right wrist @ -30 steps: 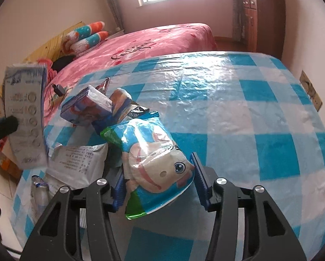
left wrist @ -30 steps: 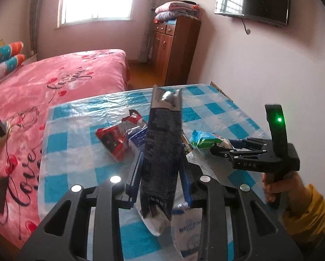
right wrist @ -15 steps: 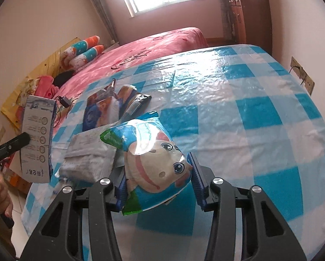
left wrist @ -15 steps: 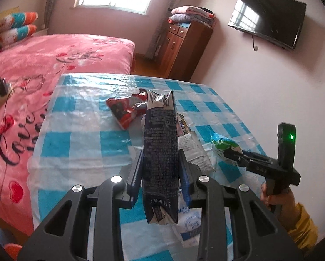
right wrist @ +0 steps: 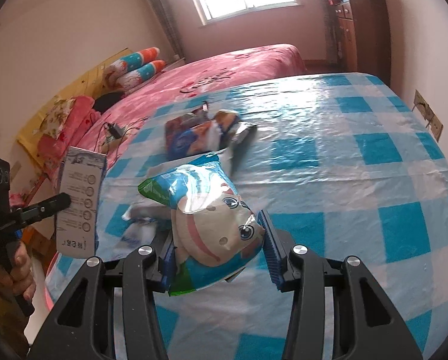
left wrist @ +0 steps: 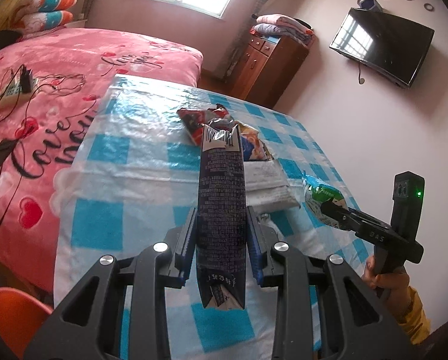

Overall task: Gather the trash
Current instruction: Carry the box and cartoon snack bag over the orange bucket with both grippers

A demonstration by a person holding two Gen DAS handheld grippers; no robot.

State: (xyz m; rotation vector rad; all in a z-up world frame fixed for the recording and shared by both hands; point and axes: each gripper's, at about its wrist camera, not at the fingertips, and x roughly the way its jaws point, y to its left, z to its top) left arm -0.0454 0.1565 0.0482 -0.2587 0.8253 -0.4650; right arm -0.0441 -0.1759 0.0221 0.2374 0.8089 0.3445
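Your left gripper (left wrist: 221, 237) is clamped on a dark printed wrapper (left wrist: 221, 210), held upright above the checked table (left wrist: 128, 162); it hides part of the wrapper pile (left wrist: 224, 129) behind. Your right gripper (right wrist: 218, 246) pinches a cartoon snack bag (right wrist: 209, 222), whose lower end is cut off between the fingers.

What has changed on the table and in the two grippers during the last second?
Both grippers rose away from the table. The left gripper carried the dark wrapper up, and the right gripper lifted the cartoon snack bag clear of the pile. Nothing was let go. The red wrapper and white packet stayed on the checked cloth.
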